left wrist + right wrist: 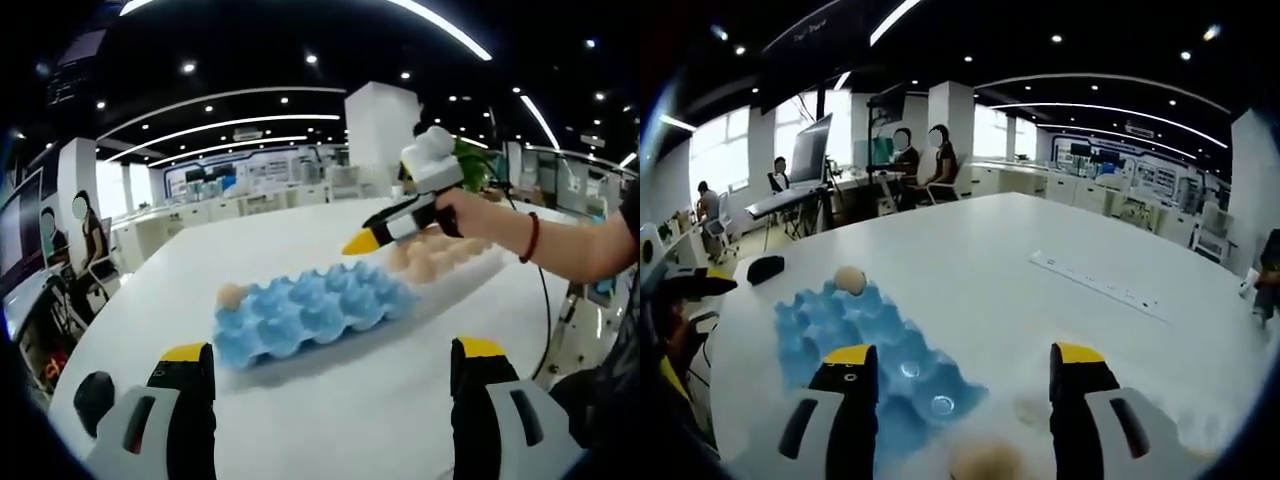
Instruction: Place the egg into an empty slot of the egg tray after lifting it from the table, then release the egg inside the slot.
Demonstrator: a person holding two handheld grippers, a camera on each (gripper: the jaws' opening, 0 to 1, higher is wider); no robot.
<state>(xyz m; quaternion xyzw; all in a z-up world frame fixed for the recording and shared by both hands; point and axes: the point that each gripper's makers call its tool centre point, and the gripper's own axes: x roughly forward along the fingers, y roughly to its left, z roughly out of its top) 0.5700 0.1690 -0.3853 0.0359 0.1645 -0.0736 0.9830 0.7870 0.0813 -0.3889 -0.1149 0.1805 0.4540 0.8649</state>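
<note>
Right gripper view, right tool (965, 400) open over egg tray (840, 330) edge, open table (1040, 300) beyond

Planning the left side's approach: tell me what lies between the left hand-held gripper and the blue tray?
Bare white table in the left gripper view, between the left hand-held gripper and blue egg tray.

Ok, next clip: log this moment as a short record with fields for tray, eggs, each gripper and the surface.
tray: blue egg tray lying on the white table, most slots empty
egg in tray: one egg sits in a slot at the tray's end
other eggs: a group lies at the tray's other end, below the right gripper
right gripper: held by a hand above the tray; jaws open, an egg low between them, blurred
left gripper: jaws open, nothing between, short of the tray
</note>
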